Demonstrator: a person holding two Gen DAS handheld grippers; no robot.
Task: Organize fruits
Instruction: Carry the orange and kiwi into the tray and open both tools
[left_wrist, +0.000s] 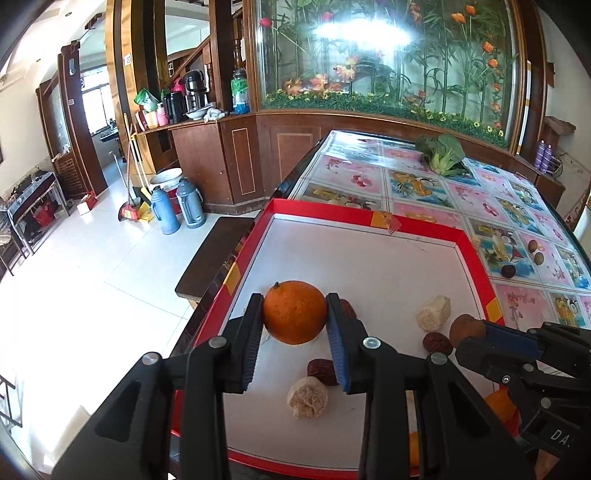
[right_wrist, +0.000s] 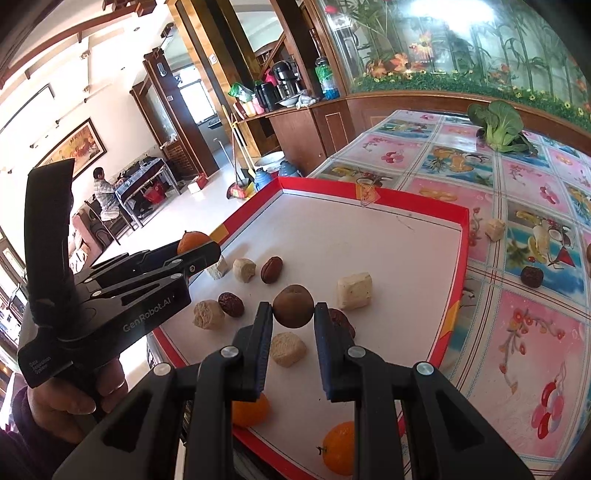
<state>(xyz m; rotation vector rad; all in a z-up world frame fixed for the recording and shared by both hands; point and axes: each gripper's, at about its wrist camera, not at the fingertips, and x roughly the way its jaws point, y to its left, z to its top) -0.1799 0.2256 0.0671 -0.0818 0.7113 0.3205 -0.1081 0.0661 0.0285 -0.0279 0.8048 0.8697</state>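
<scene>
The left gripper (left_wrist: 294, 317) clamps an orange (left_wrist: 294, 311) over the near left part of the red-rimmed tray (left_wrist: 369, 216); the right gripper (right_wrist: 293, 308) pinches a round brown fruit (right_wrist: 293, 305) above the tray's white floor. On that floor lie pale cut chunks (right_wrist: 354, 290), dark red dates (right_wrist: 271, 269) and two more oranges (right_wrist: 338, 452). Beyond the tray, on the patterned table (right_wrist: 524, 332), sit another date (right_wrist: 530, 277), a chunk (right_wrist: 494, 229) and a leafy green (right_wrist: 498, 127)
</scene>
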